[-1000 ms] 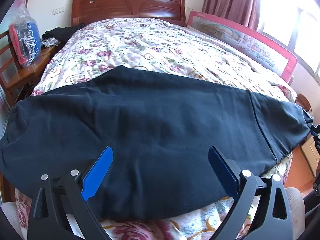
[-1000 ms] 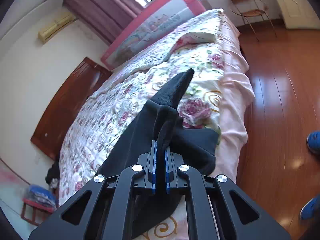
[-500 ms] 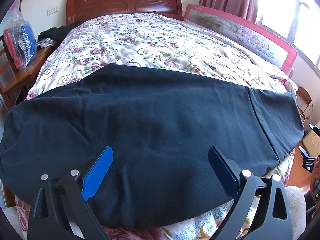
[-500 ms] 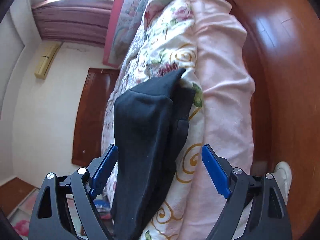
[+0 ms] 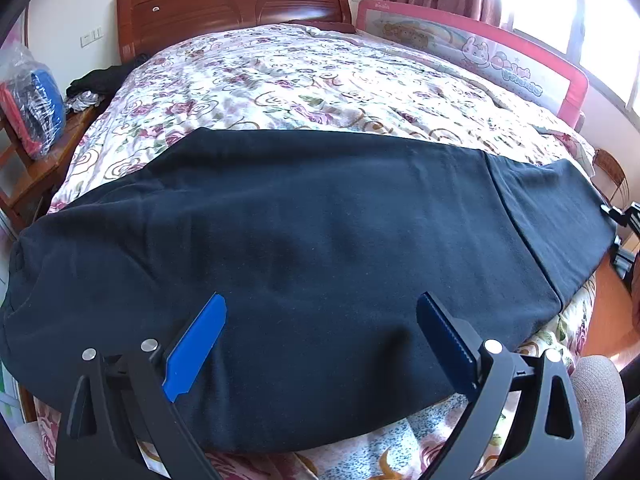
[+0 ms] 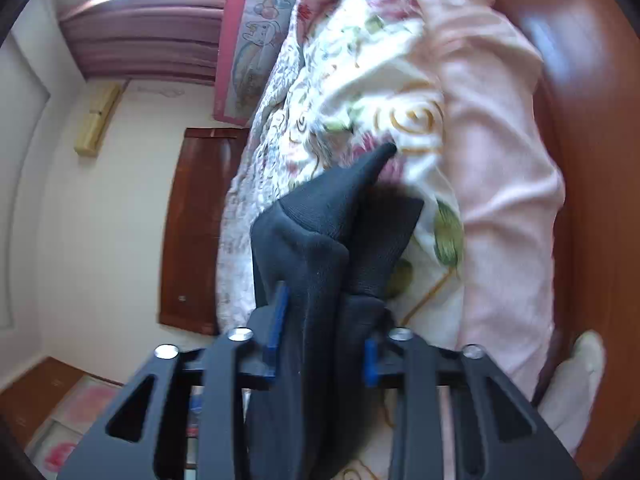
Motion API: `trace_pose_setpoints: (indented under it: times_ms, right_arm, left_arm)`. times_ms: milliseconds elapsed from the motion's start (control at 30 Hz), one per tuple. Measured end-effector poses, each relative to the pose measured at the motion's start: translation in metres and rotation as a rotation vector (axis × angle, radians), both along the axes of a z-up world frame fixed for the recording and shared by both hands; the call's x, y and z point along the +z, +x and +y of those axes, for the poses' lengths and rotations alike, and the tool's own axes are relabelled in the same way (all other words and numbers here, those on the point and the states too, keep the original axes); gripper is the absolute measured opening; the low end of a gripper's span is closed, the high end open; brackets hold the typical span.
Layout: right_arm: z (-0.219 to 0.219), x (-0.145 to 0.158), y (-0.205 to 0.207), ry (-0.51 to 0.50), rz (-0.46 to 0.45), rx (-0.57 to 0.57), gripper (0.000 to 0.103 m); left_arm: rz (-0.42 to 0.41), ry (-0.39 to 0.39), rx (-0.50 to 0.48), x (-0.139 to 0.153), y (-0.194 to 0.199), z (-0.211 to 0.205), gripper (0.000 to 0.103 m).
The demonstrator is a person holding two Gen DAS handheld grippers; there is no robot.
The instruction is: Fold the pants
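The dark navy pants lie flat across the near part of the bed, stretching from left to right. My left gripper hovers open above their near edge, holding nothing. My right gripper is at the pants' right end; its blue fingers pinch a bunched fold of the dark cuff fabric, which fills the gap between them. The right gripper's black body also shows at the far right edge of the left wrist view.
The bed has a floral quilt, a wooden headboard and a pink guard rail on the far side. A wooden side table with a bagged bundle stands left. A pink sheet hangs over the wood floor.
My right gripper let go of the pants' end, opened wide, and has now closed again on the bunched cuff. My left gripper stayed open and rose slightly.
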State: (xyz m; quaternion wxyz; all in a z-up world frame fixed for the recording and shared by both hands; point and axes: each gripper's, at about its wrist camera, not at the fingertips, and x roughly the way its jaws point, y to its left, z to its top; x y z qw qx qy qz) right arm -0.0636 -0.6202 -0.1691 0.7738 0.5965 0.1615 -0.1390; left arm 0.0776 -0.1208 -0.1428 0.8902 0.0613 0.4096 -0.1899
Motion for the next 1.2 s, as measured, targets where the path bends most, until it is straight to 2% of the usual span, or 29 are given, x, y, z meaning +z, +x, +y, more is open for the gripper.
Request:
trace_pose_setpoints:
  times_ms: [67,167,200,233,267,400,433,467,500,600,733,767,800,833,867,967,1067,1100,1133,1200]
  right_arm:
    - [0.01,0.032,0.004,-0.136,0.004,0.014,0.014]
    - [0.05,0.09,0.003,-0.55,-0.023,0.049,0.013]
    - [0.059,0.096,0.003,-0.636,-0.01,0.046,0.012]
    - [0.062,0.094,0.003,-0.687,0.041,0.033,0.012]
    - [0.06,0.088,0.001,-0.682,0.079,0.027,0.012]
    - [0.029,0.028,0.01,-0.5,0.253,0.057,0.013]
    - [0.024,0.015,0.008,-0.448,0.25,0.057,0.013]
    - [0.021,0.007,0.0,-0.388,0.217,0.051,0.013]
    - [0.015,-0.003,-0.009,-0.296,0.16,0.035,0.018]
    - [0.009,-0.014,-0.019,-0.2,0.103,0.023,0.022]
    - [0.012,-0.001,-0.015,-0.232,0.096,0.065,0.022]
    - [0.008,-0.001,-0.012,-0.223,0.122,0.069,0.025]
    - [0.006,0.0,-0.01,-0.22,0.145,0.061,0.037]
    - [0.005,0.0,-0.01,-0.226,0.153,0.05,0.045]
    - [0.004,0.002,-0.012,-0.235,0.143,0.042,0.046]
    - [-0.001,0.006,-0.011,-0.249,0.107,0.043,0.046]
    - [-0.006,0.0,-0.001,-0.226,0.179,0.062,0.046]
    - [-0.007,-0.003,0.002,-0.217,0.21,0.068,0.042]
    - [-0.007,-0.002,0.003,-0.235,0.232,0.072,0.032]
    - [-0.002,0.013,0.005,-0.327,0.249,0.087,0.025]
  left_arm:
    - [-0.003,0.002,-0.003,0.001,-0.001,-0.001,0.096]
    - [-0.011,0.007,-0.002,0.001,-0.001,-0.003,0.096]
    - [-0.004,0.01,0.0,0.001,0.0,-0.003,0.096]
    - [0.001,0.009,0.001,0.0,0.001,-0.003,0.096]
    - [0.005,0.006,0.004,-0.001,0.001,-0.003,0.096]
    - [0.017,0.011,0.003,-0.003,0.001,-0.003,0.096]
    - [0.017,0.013,0.002,-0.003,0.001,-0.004,0.096]
    - [0.02,0.016,0.0,-0.003,0.001,-0.005,0.096]
    - [0.024,0.013,-0.003,-0.003,0.001,-0.006,0.096]
    - [0.035,0.008,-0.011,-0.003,0.001,-0.012,0.096]
    - [0.038,0.004,-0.037,-0.001,0.0,-0.027,0.096]
    - [0.037,0.004,-0.041,0.0,-0.001,-0.03,0.097]
    - [0.036,0.001,-0.05,0.001,-0.002,-0.037,0.097]
    - [0.036,0.0,-0.054,0.002,-0.003,-0.04,0.096]
    - [0.036,0.0,-0.061,0.003,-0.003,-0.045,0.096]
    - [0.037,0.02,-0.073,0.003,-0.004,-0.063,0.097]
    - [0.062,0.037,-0.077,0.001,-0.003,-0.085,0.097]
    - [0.061,0.05,-0.08,0.0,-0.004,-0.092,0.097]
    - [0.058,0.066,-0.087,0.0,-0.003,-0.099,0.097]
    - [0.051,0.083,-0.106,0.002,-0.005,-0.109,0.097]
